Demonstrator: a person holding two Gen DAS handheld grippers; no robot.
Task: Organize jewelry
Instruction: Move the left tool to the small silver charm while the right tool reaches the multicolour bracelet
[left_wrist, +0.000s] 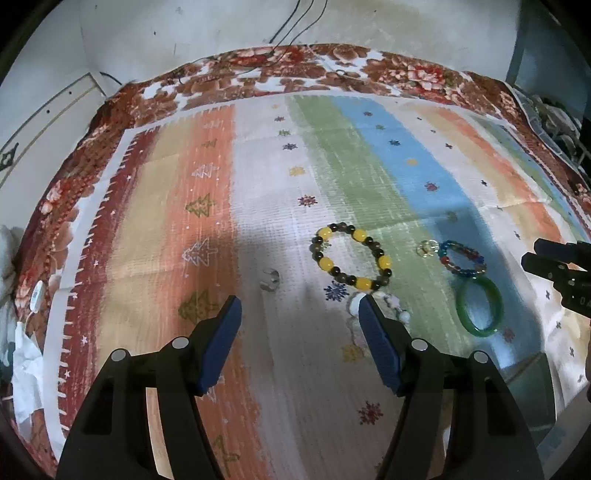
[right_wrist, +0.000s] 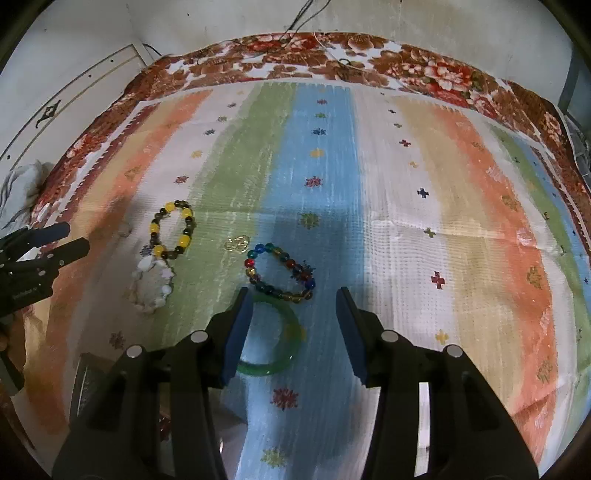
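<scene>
Your left gripper (left_wrist: 300, 306) is released, nothing between its jaws; the yellow-beaded bracelet (left_wrist: 351, 256) lies just beyond them. Your right gripper (right_wrist: 293, 299) also gapes empty, its left jaw over the green bangle (right_wrist: 282, 354), the multicoloured bead bracelet (right_wrist: 280, 273) just ahead.

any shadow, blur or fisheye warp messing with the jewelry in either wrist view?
Left wrist: strong barrel warp, dark shadow ahead of the left tool dims the white bracelet; yellow bead bracelet sharp. Right wrist: shadow band over the green bangle and multicolour bracelet; cloth edges soft, curved.
</scene>
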